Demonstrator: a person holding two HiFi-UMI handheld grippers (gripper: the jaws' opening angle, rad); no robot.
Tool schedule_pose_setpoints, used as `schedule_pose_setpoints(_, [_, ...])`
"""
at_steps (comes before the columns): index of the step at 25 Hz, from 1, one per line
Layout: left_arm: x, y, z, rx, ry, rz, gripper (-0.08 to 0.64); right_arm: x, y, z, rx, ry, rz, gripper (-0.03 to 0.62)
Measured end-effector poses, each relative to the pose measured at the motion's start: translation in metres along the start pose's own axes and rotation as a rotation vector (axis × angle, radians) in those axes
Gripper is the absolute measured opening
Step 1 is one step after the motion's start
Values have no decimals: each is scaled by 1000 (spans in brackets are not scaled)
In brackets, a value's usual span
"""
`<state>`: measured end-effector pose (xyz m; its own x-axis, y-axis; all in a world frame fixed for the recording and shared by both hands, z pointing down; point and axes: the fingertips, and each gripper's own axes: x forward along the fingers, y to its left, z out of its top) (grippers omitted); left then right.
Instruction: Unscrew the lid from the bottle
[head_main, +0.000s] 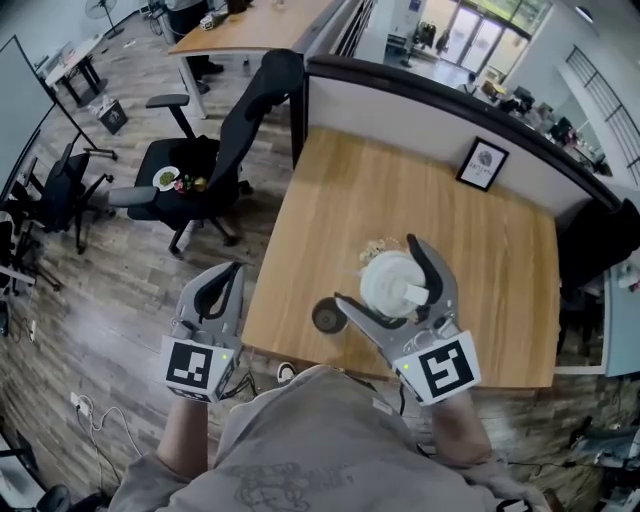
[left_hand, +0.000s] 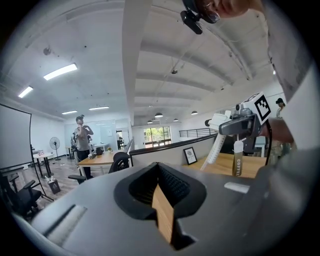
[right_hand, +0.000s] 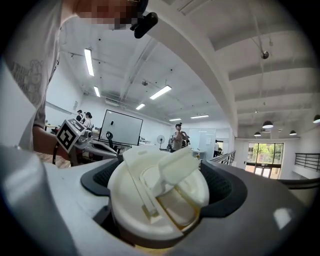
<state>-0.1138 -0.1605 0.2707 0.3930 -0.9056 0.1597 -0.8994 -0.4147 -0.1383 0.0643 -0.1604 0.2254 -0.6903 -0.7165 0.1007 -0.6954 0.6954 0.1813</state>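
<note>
My right gripper is above the wooden table, shut on a white flip-top lid. In the right gripper view the lid fills the space between the jaws of the right gripper. A dark round thing, seemingly the bottle seen from above, stands on the table just left of that gripper. In the left gripper view a slim labelled bottle stands upright on the table below the right gripper. My left gripper is off the table's near left corner, shut and empty.
A small framed picture leans against the partition at the table's back. A black office chair stands on the floor to the left. People stand by desks far off in the room.
</note>
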Motion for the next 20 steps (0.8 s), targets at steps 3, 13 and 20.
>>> schedule_pose_setpoints(3, [0, -8, -5, 7, 17, -20, 2, -2, 1, -11, 15, 40, -3, 522])
schedule_pose_setpoints(13, [-7, -12, -2, 37, 23, -28, 2, -5, -2, -11, 2, 32, -7, 522])
schedule_pose_setpoints(20, [-11, -14, 8, 44, -8, -24, 2, -10, -1, -6, -8, 41, -7, 522])
